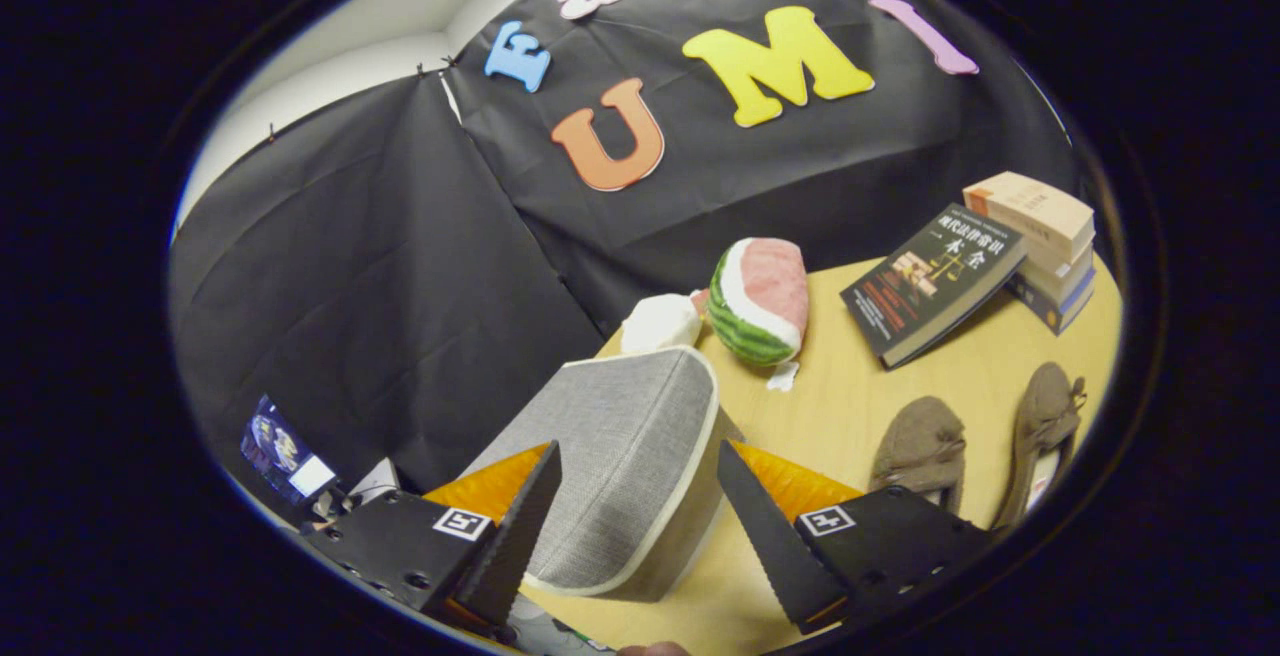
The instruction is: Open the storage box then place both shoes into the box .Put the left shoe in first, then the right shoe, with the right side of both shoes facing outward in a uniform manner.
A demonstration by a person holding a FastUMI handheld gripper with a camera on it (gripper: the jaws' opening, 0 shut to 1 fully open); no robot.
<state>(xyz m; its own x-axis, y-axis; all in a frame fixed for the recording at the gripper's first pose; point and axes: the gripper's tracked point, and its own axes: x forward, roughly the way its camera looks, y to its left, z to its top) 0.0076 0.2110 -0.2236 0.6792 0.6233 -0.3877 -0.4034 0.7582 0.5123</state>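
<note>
The gripper [620, 526] gapes wide astride the closed box [620, 456], touching nothing. Its fabric lid looks light and stiff; take the pale rim. Both soft shoes [975, 446] lie beside the box.

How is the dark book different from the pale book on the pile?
The dark book leans tilted against the pile with its front cover showing; the pale book lies flat on top of the stack. The dark book has a black cover with a picture; the pale book is cream with an orange edge. Both sit on the wooden table, well beyond the open gripper, whose fingers flank the grey storage box.
</note>
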